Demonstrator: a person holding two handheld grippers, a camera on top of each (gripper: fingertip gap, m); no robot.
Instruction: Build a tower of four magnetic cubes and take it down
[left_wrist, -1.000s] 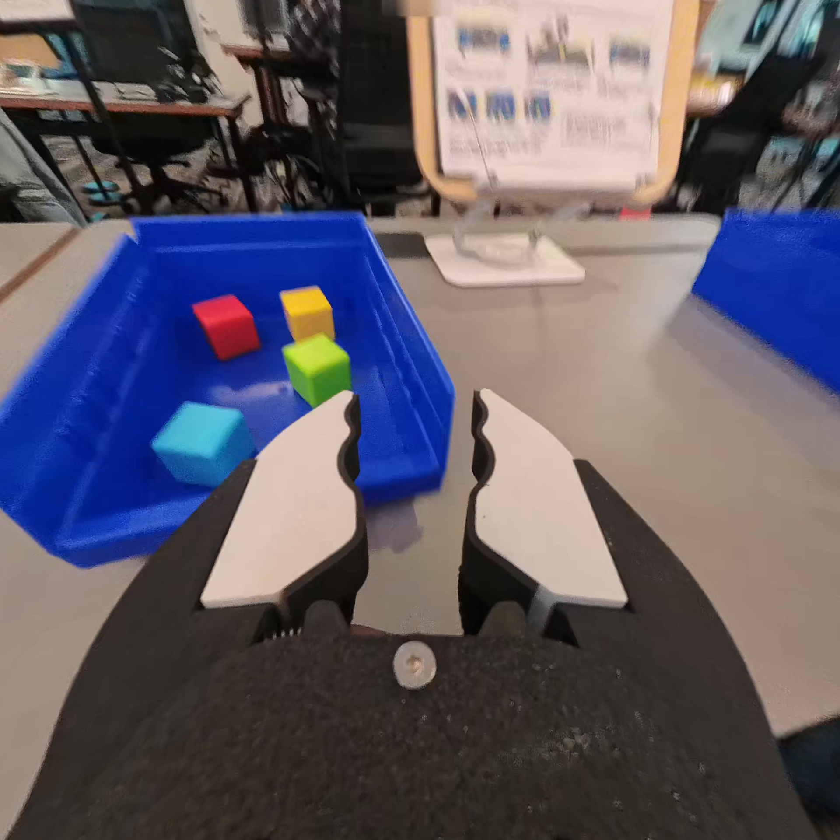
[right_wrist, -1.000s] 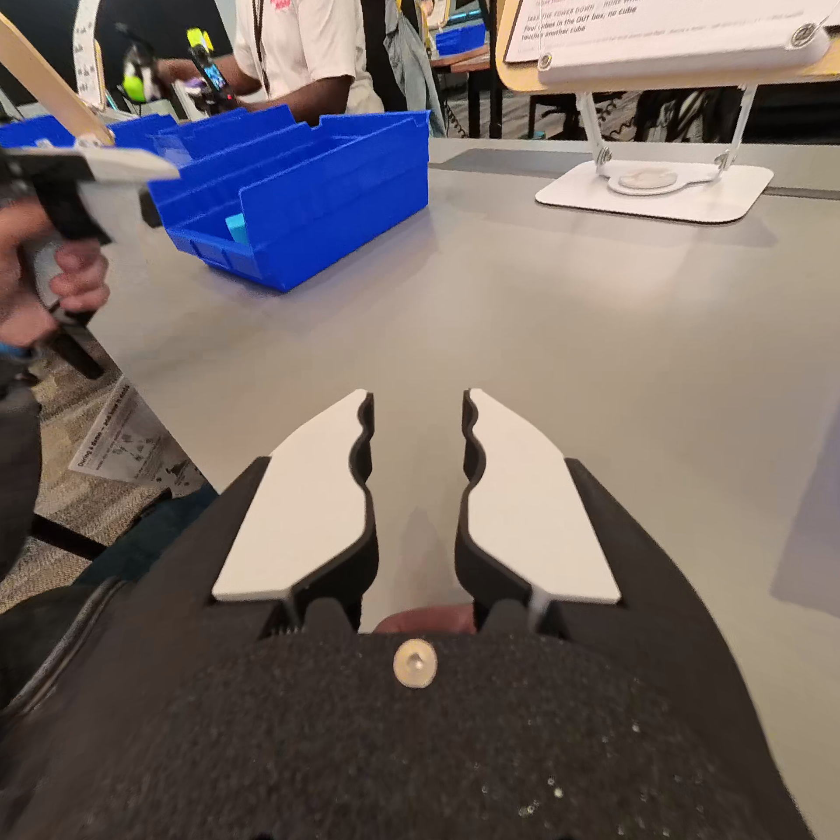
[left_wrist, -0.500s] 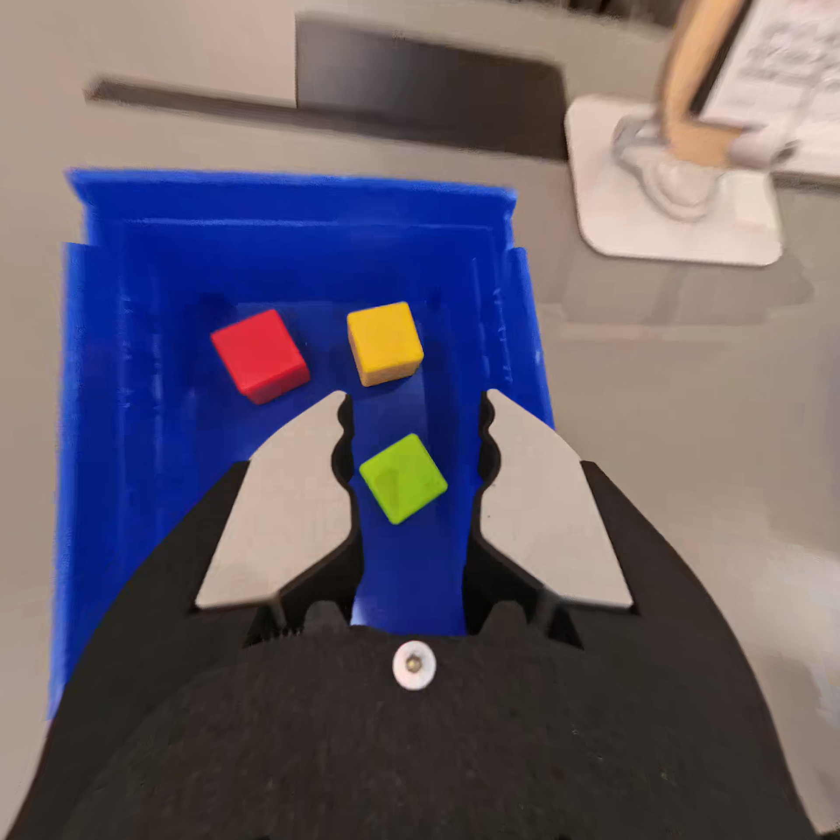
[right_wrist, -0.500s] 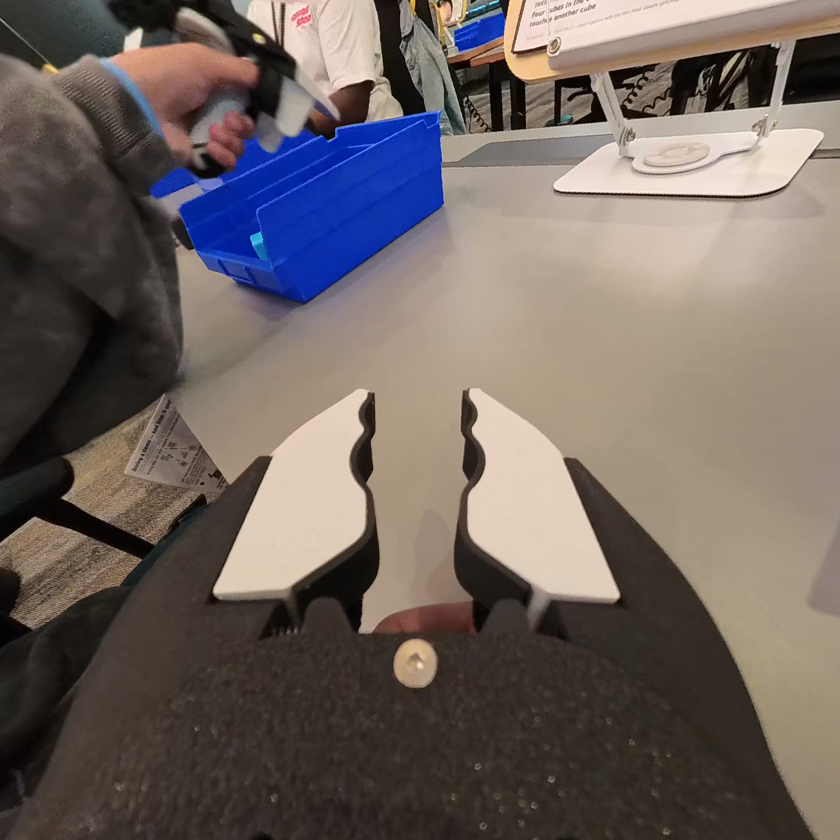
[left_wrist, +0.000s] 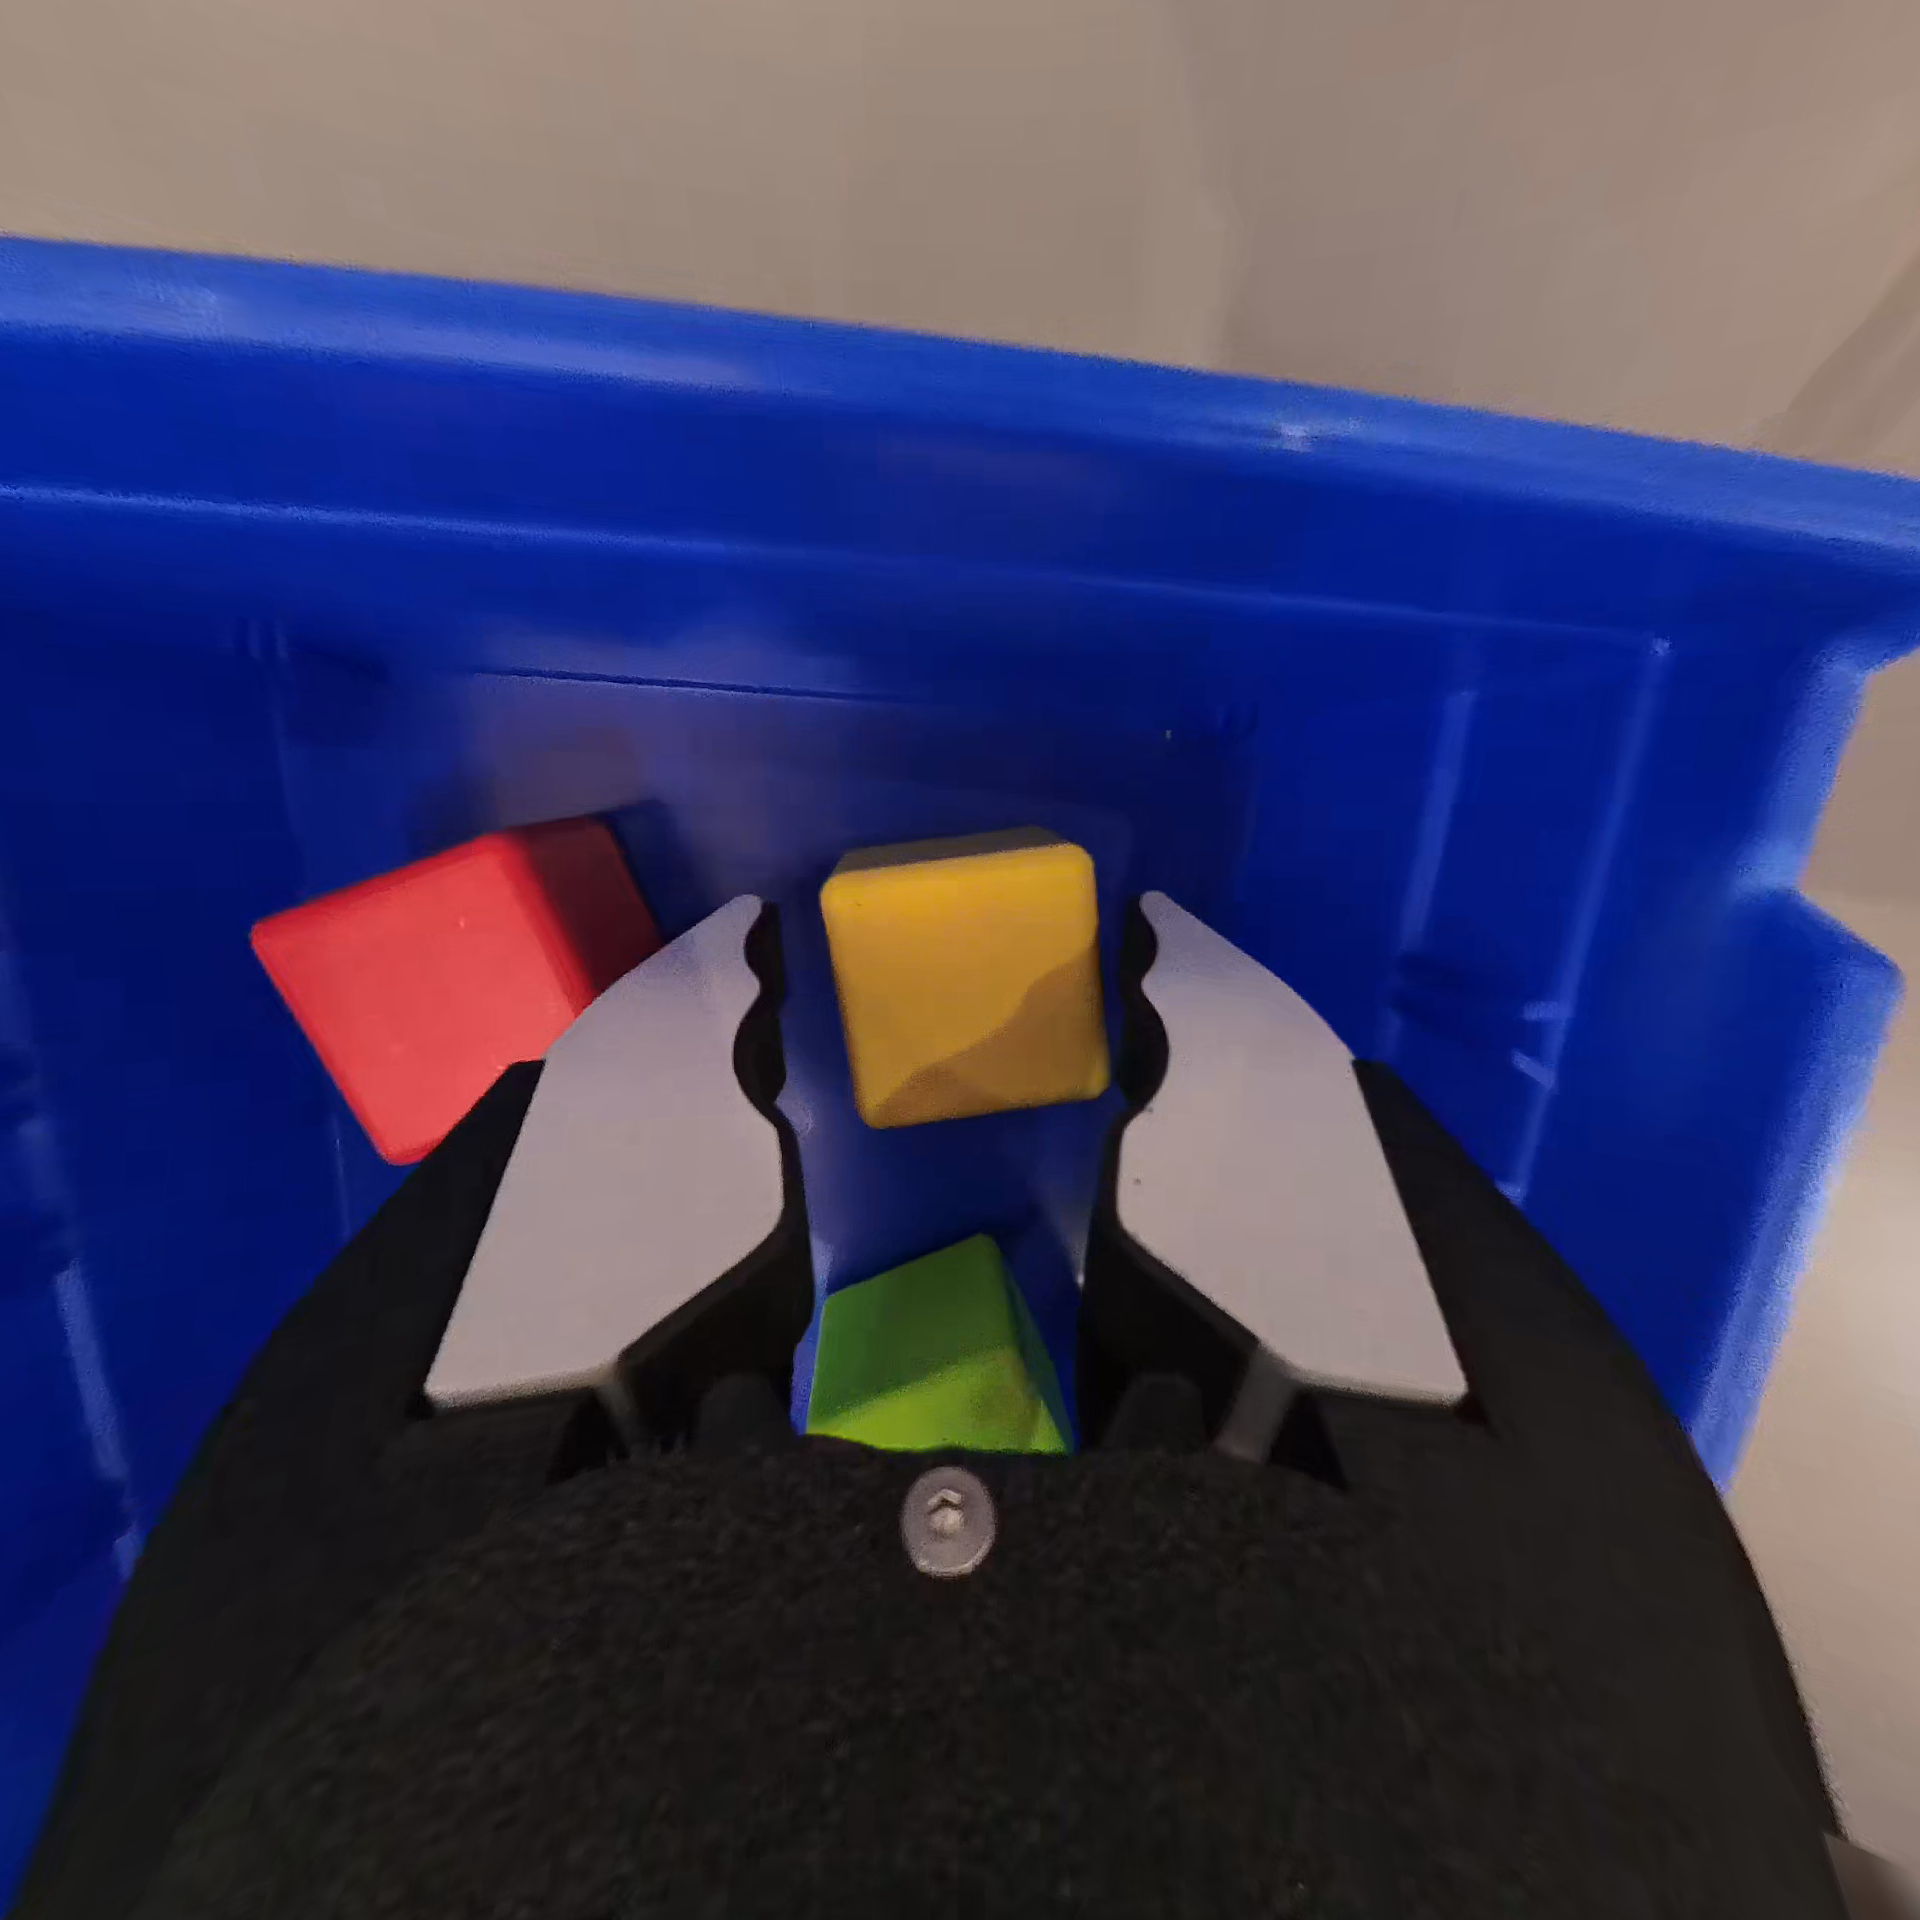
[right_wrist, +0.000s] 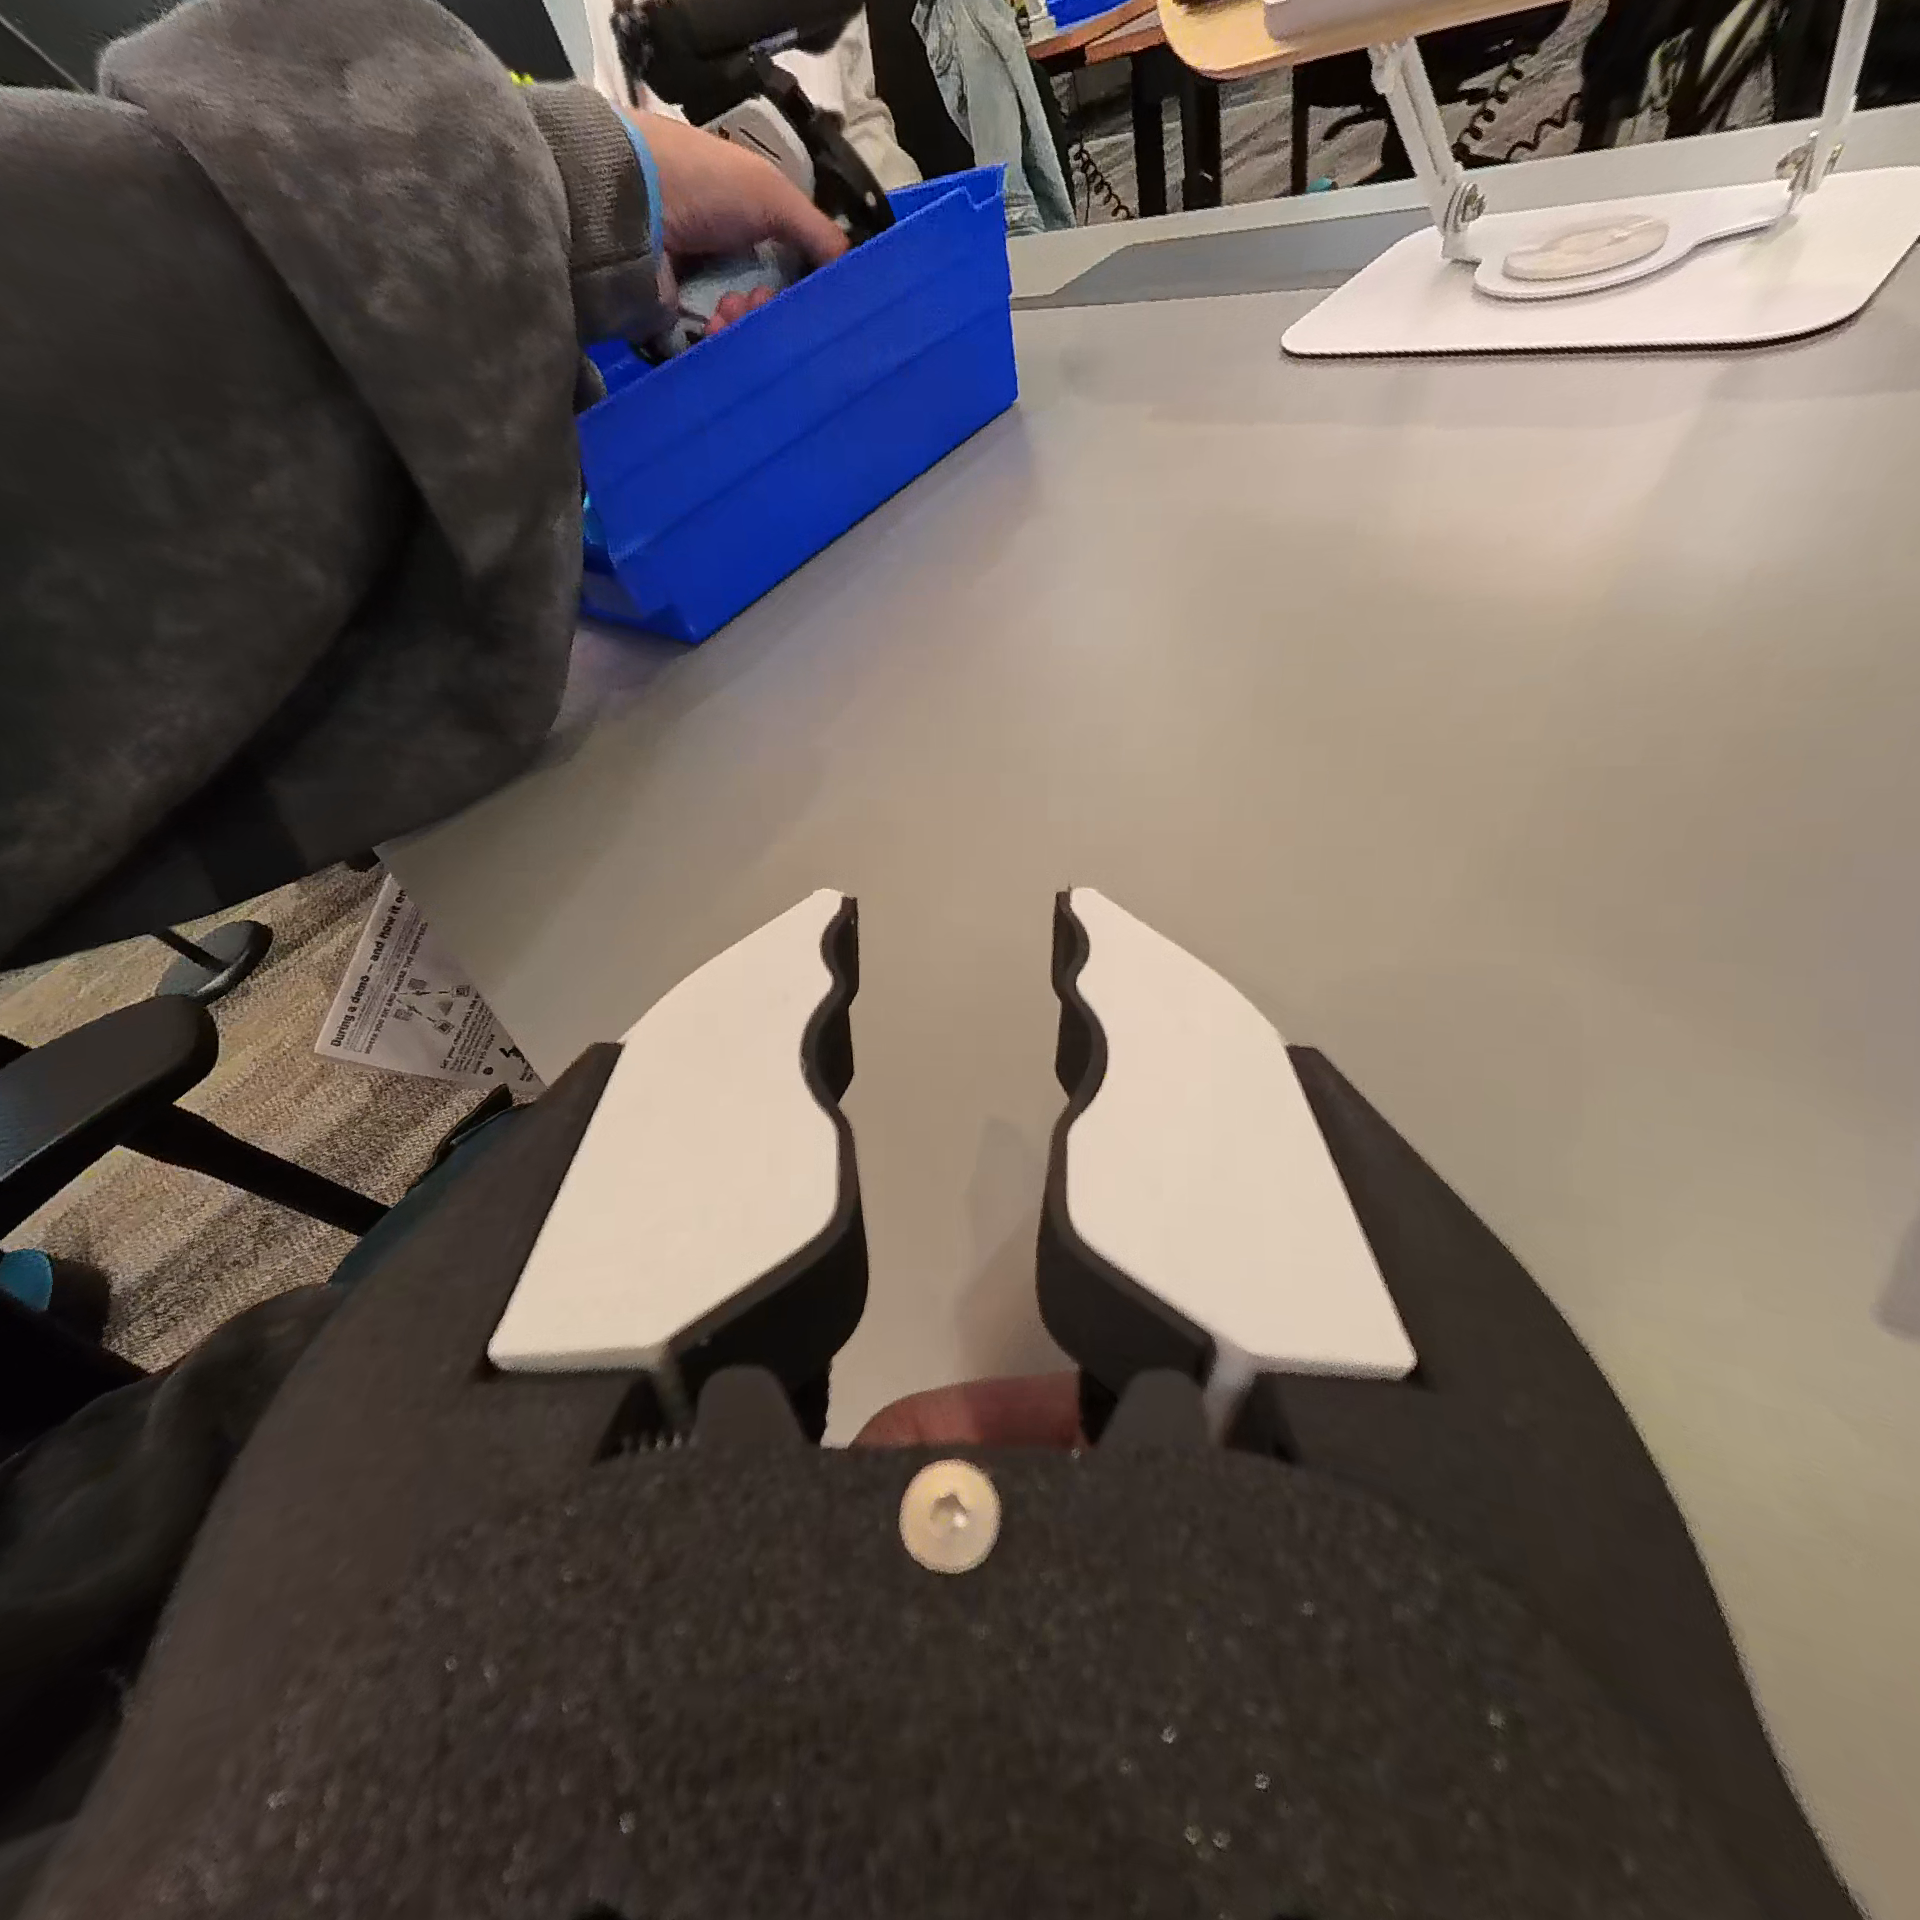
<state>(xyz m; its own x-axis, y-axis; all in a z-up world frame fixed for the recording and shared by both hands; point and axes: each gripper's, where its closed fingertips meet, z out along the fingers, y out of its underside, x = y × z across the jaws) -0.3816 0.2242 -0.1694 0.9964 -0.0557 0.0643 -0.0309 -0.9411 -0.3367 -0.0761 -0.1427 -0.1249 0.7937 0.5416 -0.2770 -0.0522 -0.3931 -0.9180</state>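
**Left gripper lowered into the bin around the yellow cube**

The grey table (right_wrist: 1351, 644) is seen spreading across the right wrist view, with a white stand base (right_wrist: 1600, 281) set at its far right. A blue bin (left_wrist: 1039, 499) is placed on the table; in the left wrist view its far wall and right wall are seen close up, and in the right wrist view the same bin (right_wrist: 831, 395) is shown well off to the left. A grey sleeve (right_wrist: 260, 416) is stretched over the near end of that bin, and the hand (right_wrist: 727, 208) at its end is held above the bin's inside.

The left gripper (left_wrist: 951, 925) is pointed down into the bin with its jaws spread wide. The yellow cube (left_wrist: 966, 977) is framed between the two fingertips, a narrow gap being left on each side, so nothing is gripped. The red cube (left_wrist: 436, 977) is found to the left, just outside the left finger, which hides its near corner. The green cube (left_wrist: 935, 1351) is seen farther back between the fingers, close to the gripper body, tilted on an edge.

The right gripper (right_wrist: 956, 914) is held above the bare table, well apart from the bin, its jaws parted and empty. A printed sheet (right_wrist: 416, 1018) is seen on the carpet beside the table edge.
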